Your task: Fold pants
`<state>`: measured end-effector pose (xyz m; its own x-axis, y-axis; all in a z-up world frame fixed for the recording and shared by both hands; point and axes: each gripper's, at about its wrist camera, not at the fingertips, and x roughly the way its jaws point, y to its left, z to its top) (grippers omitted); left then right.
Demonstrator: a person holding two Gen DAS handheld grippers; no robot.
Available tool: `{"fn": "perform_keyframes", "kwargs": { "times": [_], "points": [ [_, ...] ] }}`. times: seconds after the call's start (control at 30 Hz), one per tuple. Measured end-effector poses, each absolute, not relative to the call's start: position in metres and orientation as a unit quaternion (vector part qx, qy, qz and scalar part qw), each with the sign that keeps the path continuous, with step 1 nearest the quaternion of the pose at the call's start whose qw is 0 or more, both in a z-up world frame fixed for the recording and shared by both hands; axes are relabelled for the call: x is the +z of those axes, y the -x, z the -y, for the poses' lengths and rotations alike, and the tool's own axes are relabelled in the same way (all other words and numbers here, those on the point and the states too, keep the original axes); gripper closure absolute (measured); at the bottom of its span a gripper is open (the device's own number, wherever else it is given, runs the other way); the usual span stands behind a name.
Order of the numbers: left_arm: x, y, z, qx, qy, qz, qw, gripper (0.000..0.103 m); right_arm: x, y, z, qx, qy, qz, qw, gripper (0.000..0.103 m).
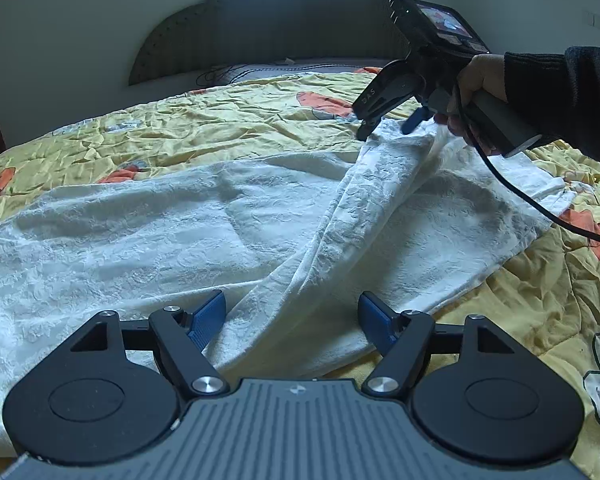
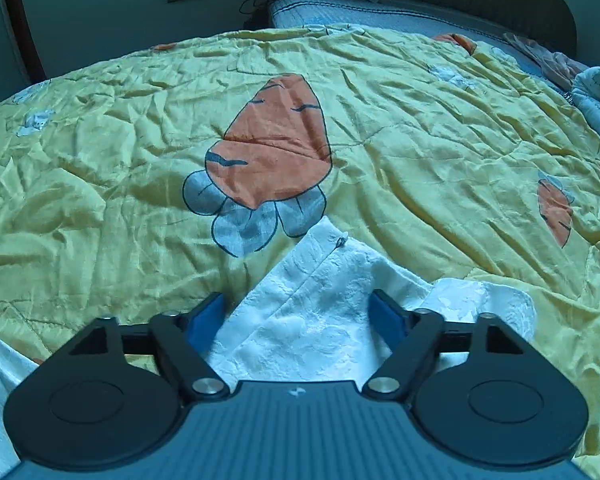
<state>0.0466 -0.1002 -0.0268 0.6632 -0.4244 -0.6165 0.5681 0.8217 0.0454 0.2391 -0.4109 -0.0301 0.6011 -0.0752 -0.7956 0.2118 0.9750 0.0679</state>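
Right wrist: white pants (image 2: 300,320) between the wide-spread right tool (image 2: 298,312) (left tool (image 1: 292,316) likewise wide).

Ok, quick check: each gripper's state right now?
Left gripper: open, holding nothing, over the white pants.
Right gripper: jaws apart around a corner of the pants, fabric between them, not clamped.

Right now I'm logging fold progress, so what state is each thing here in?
white pants: spread on the quilt, partly bunched, one end raised by the right gripper.
left gripper: open, fingers either side of a cloth ridge, not clamped.
right gripper: fingers at the raised end of the pants; its own view shows them apart around the cloth.
yellow quilt: wrinkled, lying over the bed.
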Motion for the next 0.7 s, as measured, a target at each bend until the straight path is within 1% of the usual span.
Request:
{"fn": "perform_keyframes", "kwargs": {
  "times": [0.03,0.07,0.1,0.17,0.27,0.37,0.53,0.6,0.7],
  "points": [
    [-0.027,-0.047,0.1,-0.274,-0.118,-0.305,0.904,0.027,-0.028,-0.239,0.416,-0.075,-0.096,-0.439,0.89,0.066],
    [-0.027,-0.047,0.1,-0.274,-0.118,-0.305,0.904,0.027,-0.026,-0.238,0.423,-0.065,-0.122,-0.441,0.887,0.079],
    [-0.027,-0.047,0.1,-0.274,-0.117,-0.305,0.904,0.027,-0.025,-0.236,0.429,-0.059,-0.146,-0.439,0.885,0.084],
    [-0.027,-0.047,0.1,-0.275,-0.116,-0.305,0.904,0.027,-0.023,-0.229,0.439,-0.055,-0.176,-0.43,0.884,0.088],
    [-0.028,-0.047,0.099,-0.275,-0.114,-0.306,0.905,0.027,-0.018,-0.209,0.456,-0.046,-0.225,-0.401,0.887,0.092],
    [-0.028,-0.047,0.1,-0.275,-0.114,-0.305,0.905,0.027,-0.004,-0.174,0.473,-0.033,-0.276,-0.352,0.894,0.093],
    [-0.027,-0.046,0.099,-0.277,-0.108,-0.304,0.905,0.027,0.019,-0.077,0.499,-0.018,-0.349,-0.249,0.903,0.093],
    [-0.027,-0.046,0.097,-0.281,-0.102,-0.305,0.904,0.025,0.013,-0.034,0.508,-0.024,-0.38,-0.228,0.896,0.093],
    [-0.027,-0.048,0.095,-0.292,-0.093,-0.307,0.901,0.02,-0.017,0.014,0.524,-0.041,-0.439,-0.226,0.869,0.092]
  ]
}}
